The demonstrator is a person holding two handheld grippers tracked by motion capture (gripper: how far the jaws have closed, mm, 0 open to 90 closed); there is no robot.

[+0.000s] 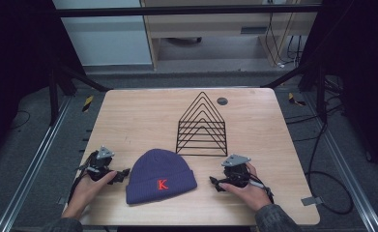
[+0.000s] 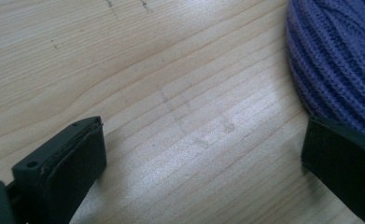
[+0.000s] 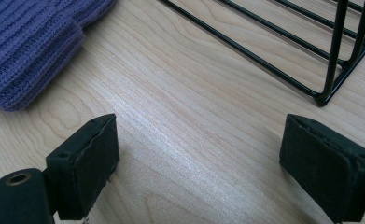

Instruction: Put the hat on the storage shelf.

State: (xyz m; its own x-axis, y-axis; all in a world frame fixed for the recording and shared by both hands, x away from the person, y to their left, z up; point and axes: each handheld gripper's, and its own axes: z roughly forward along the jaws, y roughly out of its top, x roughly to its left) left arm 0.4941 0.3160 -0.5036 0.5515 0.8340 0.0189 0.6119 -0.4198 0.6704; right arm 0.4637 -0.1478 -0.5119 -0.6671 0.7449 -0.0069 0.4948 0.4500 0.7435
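Observation:
A purple knitted beanie (image 1: 160, 176) with a red K on its cuff lies flat near the table's front edge. Behind it stands a black wire rack (image 1: 202, 126) with peaked dividers. My left gripper (image 1: 122, 175) rests on the table just left of the beanie, open, with bare wood between its jaws; the knit (image 2: 340, 56) sits beside its right jaw. My right gripper (image 1: 215, 183) lies right of the beanie, open and holding nothing. In the right gripper view the beanie's cuff (image 3: 31, 46) is at upper left and the rack's base wires (image 3: 283, 51) at upper right.
The wooden table (image 1: 143, 116) has a small dark round disc (image 1: 222, 101) near its back right. Black frame bars and cables surround the table on the floor. Bare wood stretches across the back left.

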